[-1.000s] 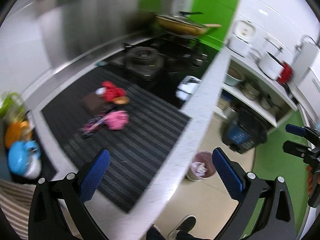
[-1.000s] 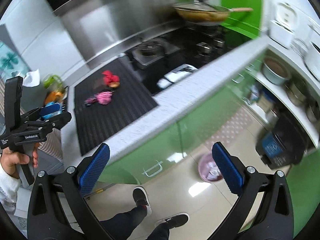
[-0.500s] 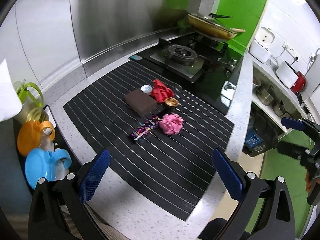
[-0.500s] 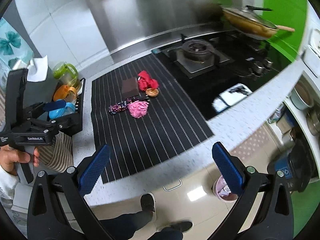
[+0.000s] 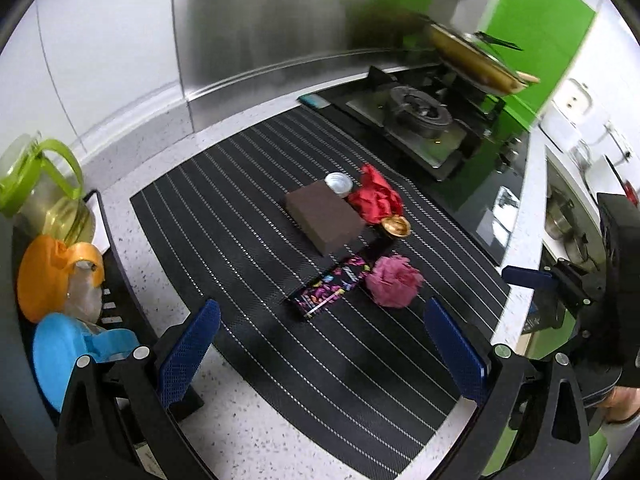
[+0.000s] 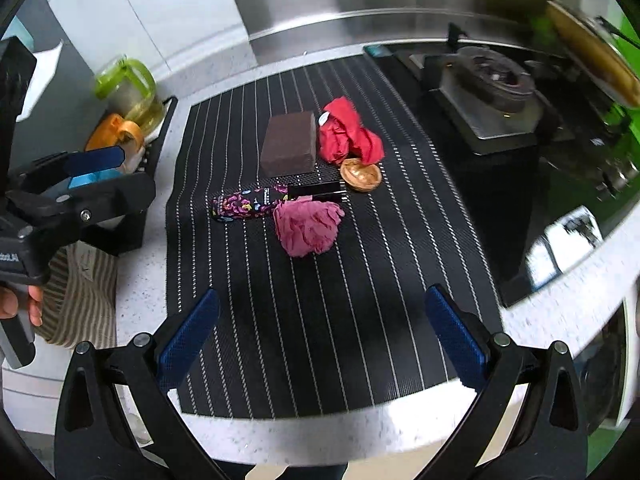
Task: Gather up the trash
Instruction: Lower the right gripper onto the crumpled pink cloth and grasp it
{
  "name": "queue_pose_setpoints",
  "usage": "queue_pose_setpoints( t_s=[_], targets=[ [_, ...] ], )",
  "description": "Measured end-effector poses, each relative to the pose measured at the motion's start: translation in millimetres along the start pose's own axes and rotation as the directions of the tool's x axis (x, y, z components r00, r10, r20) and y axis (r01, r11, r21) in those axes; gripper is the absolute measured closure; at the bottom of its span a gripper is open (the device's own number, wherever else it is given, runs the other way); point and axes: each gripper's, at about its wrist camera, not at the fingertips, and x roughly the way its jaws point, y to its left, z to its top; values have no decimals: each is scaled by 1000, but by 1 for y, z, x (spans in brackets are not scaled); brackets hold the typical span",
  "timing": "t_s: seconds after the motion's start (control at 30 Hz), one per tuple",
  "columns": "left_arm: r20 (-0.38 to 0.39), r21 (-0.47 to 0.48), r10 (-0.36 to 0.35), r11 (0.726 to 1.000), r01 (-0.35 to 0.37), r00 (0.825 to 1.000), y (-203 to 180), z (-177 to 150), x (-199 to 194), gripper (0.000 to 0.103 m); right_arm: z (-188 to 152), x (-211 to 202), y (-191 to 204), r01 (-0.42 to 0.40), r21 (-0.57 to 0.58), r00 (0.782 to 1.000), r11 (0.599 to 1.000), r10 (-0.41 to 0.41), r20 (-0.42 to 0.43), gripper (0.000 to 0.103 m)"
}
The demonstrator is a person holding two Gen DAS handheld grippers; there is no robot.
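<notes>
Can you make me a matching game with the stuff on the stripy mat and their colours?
Things:
1. crumpled paper ball
2. block
3. crumpled wrapper
4. foil cup

Colours:
A. red
B. gold
C. pink
D. brown

Pairs: 1-C, 2-D, 3-A, 4-B

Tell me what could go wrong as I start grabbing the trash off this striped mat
The pink crumpled paper lies against the colourful wrapper, so a pinch may drag both or drop one. The gold foil cup sits tight by the red crumpled paper and brown block, leaving little finger room. Both the left gripper and right gripper are open and aimed at the same pile, so they could collide.
</notes>
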Motion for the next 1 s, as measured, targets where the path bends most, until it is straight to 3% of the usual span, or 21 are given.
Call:
queue_pose_setpoints(
  t_s=[0.23, 0.63, 0.67, 0.7, 0.83, 0.9, 1.0],
  targets=[
    [-48, -31, 19, 999, -20, 999, 15, 6, 20, 5, 19, 33, -2, -20, -25, 999, 999, 19, -45, 3],
    [-55, -75, 3, 997, -7, 999, 35, 12, 25, 5, 36, 69, -1, -44, -40, 996, 998, 40, -77, 4],
    [-56, -75, 1, 997, -5, 998, 36, 12, 26, 5, 37, 70, -1, -46, -43, 996, 998, 43, -78, 6],
    [-56, -75, -1, 997, -3, 998, 36, 12, 26, 5, 38, 71, 0, -50, -48, 996, 998, 46, -77, 16],
    [-60, -72, -11, 997, 7, 998, 35, 14, 28, 5, 41, 78, 2, -56, -68, 993, 996, 49, -107, 40],
    [-59, -68, -16, 998, 12, 998, 34, 15, 28, 5, 42, 79, 5, -55, -73, 993, 996, 46, -111, 59],
    [-57, -57, -25, 998, 22, 998, 30, 18, 29, 5, 42, 74, 6, -67, -80, 992, 995, 59, -108, 63]
  ],
)
